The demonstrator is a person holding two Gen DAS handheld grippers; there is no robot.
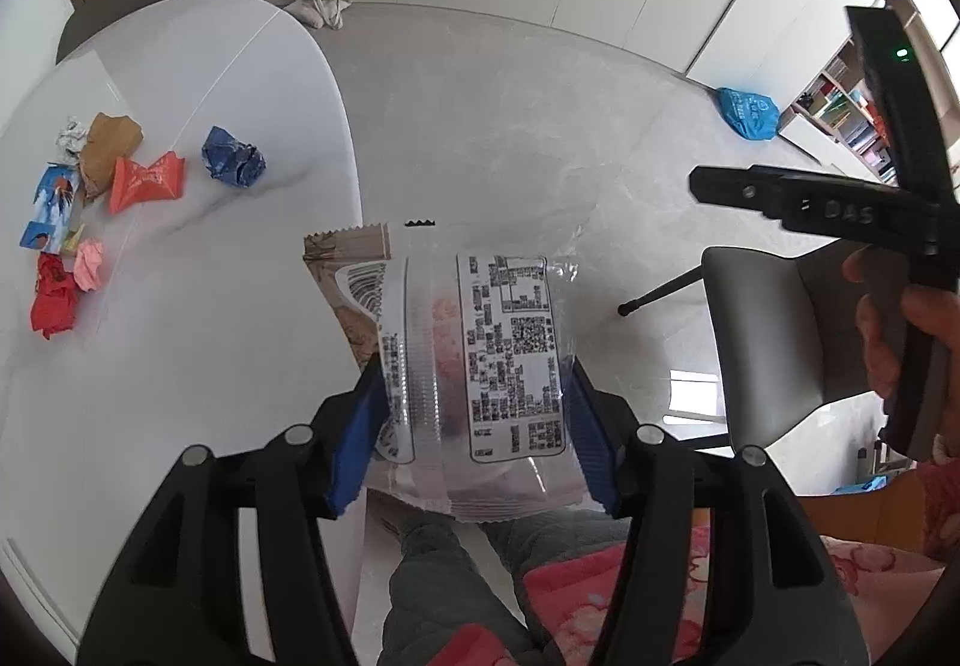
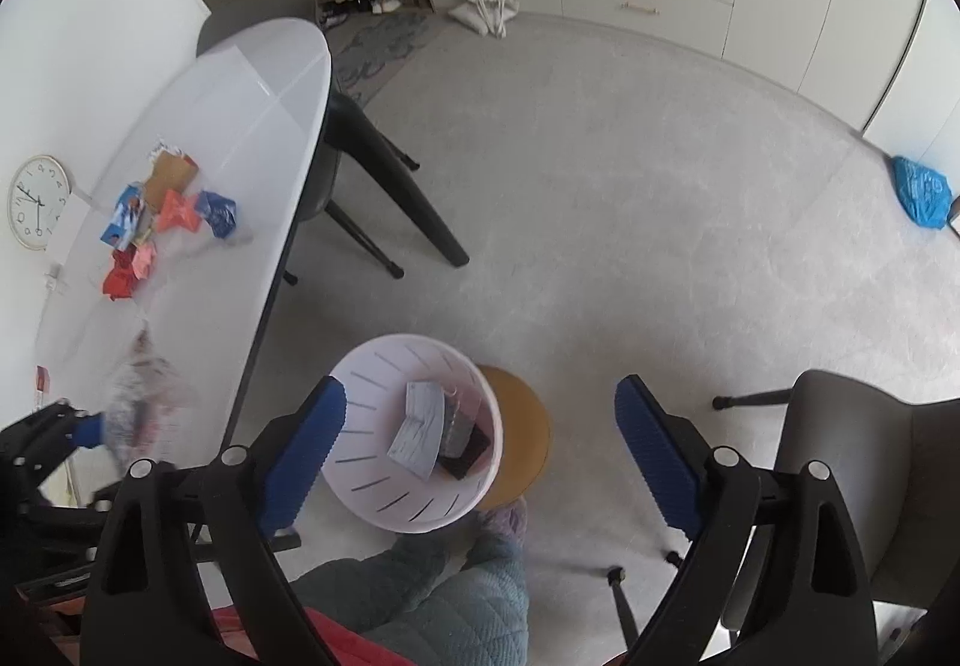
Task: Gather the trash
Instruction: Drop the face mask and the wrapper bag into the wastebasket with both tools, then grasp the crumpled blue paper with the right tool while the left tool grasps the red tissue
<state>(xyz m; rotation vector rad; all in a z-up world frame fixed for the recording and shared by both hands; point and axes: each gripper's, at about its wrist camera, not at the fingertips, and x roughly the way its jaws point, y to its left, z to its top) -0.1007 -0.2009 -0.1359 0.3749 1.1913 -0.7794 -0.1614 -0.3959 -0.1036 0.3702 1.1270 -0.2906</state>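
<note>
My left gripper [image 1: 474,444] is shut on a clear snack wrapper [image 1: 480,360] with printed labels. The wrapper spans the gap between both blue pads, out past the white table's [image 1: 198,342] edge. More trash lies on the table at the left: a blue crumpled paper [image 1: 234,165], an orange wrapper [image 1: 147,180], a brown paper [image 1: 108,150] and a red crumple [image 1: 54,300]. My right gripper [image 2: 480,456] hangs wide open and empty above a white bin [image 2: 414,498]. The bin holds a pale paper [image 2: 420,426] and a dark packet [image 2: 465,453]. The held wrapper [image 2: 141,402] shows blurred at lower left.
The bin stands on a round wooden stool [image 2: 522,426] beside the table. A grey chair [image 2: 852,456] is at the right and another chair [image 2: 372,186] is tucked under the table. A person's legs [image 2: 444,594] are below. A blue bag [image 2: 921,192] lies on the floor.
</note>
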